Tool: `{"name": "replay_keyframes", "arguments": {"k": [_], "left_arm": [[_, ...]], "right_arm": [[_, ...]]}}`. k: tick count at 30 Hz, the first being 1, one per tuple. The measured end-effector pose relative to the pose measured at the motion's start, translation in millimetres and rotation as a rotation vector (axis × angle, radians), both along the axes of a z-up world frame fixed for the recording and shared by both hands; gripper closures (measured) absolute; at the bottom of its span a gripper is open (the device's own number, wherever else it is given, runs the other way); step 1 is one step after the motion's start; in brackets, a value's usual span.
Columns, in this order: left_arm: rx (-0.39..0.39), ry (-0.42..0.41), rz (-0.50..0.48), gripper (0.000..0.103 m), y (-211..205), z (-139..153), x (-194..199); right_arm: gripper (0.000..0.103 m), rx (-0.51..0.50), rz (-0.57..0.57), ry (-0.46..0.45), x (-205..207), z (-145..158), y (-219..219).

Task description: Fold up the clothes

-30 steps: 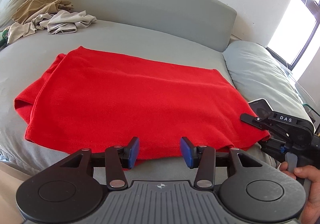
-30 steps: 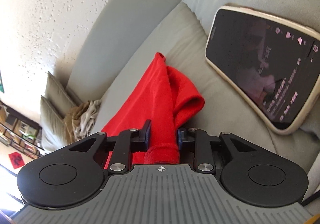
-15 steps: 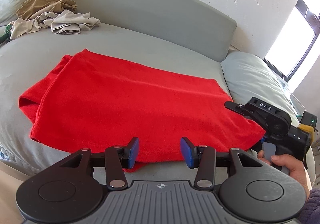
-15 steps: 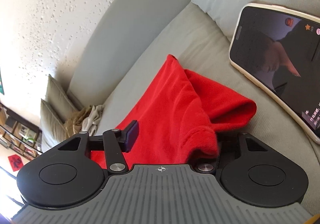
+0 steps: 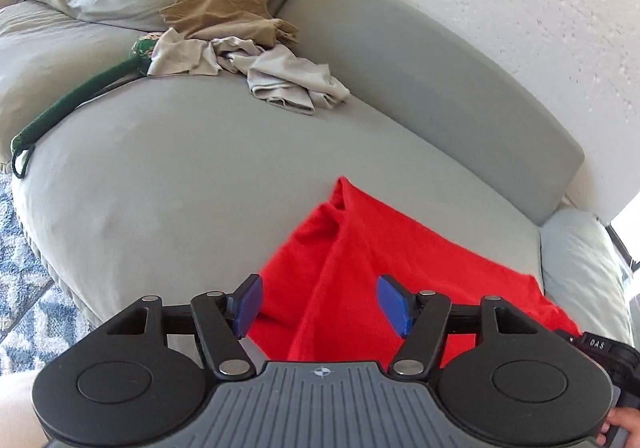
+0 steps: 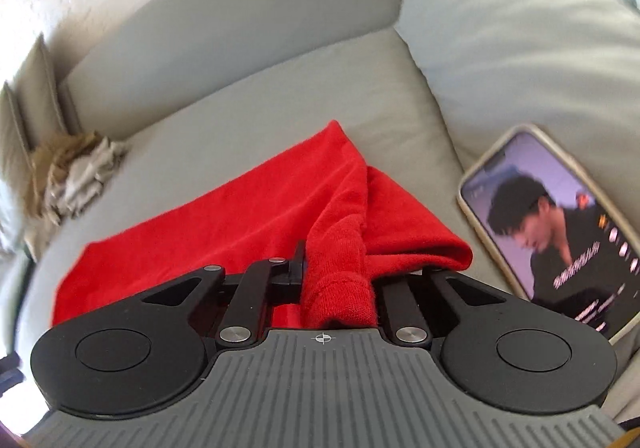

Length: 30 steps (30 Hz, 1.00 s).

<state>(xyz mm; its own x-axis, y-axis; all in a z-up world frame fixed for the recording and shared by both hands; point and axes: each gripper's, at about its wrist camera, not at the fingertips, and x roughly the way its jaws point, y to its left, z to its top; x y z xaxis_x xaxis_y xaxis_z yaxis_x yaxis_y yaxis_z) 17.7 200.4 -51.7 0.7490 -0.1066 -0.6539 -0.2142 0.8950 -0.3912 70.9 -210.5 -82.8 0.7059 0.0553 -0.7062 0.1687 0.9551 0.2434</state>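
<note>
nearby: phone [image 6: 560, 224] just beside red garment [image 6: 248, 215] on sofa [image 5: 180, 167]; crumpled clothes pile [image 5: 248, 43] well apart. right gripper [image 6: 338, 280] closing, apparently pinching a bunched garment edge; left gripper [image 5: 320, 304] opening over it, pads clear.

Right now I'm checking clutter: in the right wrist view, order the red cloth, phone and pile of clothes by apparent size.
1. Red cloth
2. Phone, nearer the camera
3. Pile of clothes, farther off

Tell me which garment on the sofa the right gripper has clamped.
The red garment; the right gripper pinches its bunched edge. The beige garments lie untouched by the backrest.
</note>
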Motion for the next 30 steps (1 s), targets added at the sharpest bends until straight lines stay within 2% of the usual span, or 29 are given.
{"name": "replay_keyframes", "arguments": {"k": [3, 7, 11, 15, 17, 21, 25, 30], "left_arm": [[-0.005, -0.085, -0.013, 0.044, 22.2, -13.6, 13.3], [-0.034, -0.110, 0.023, 0.046, 34.2, -22.6, 16.8], [-0.024, -0.145, 0.071, 0.045, 42.4, -21.2, 11.6], [-0.059, -0.112, 0.109, 0.045, 56.4, -28.7, 12.6], [-0.079, -0.094, 0.116, 0.045, 61.1, -33.9, 8.8], [-0.092, -0.079, 0.129, 0.045, 67.5, -39.4, 2.6], [-0.138, -0.076, 0.161, 0.045, 74.6, -41.7, 0.2], [-0.147, -0.071, 0.158, 0.045, 72.5, -43.4, 3.0]], "right_arm": [[0.090, -0.197, 0.115, -0.072, 4.1, 27.5, 53.3], [0.090, -0.484, 0.322, -0.190, 2.8, 46.2, 139.8], [0.090, -0.635, 0.532, -0.277, -10.1, 42.2, 227.5], [0.090, -0.654, 0.705, -0.231, -18.3, 11.0, 292.1], [0.090, -0.687, 0.749, -0.193, -22.3, -8.2, 310.4], [0.090, -0.664, 0.722, -0.195, -27.9, -14.5, 309.3], [0.090, -0.515, 0.637, -0.220, -25.0, 4.9, 294.7], [0.090, -0.514, 0.660, -0.281, -38.6, 14.9, 296.8]]}}
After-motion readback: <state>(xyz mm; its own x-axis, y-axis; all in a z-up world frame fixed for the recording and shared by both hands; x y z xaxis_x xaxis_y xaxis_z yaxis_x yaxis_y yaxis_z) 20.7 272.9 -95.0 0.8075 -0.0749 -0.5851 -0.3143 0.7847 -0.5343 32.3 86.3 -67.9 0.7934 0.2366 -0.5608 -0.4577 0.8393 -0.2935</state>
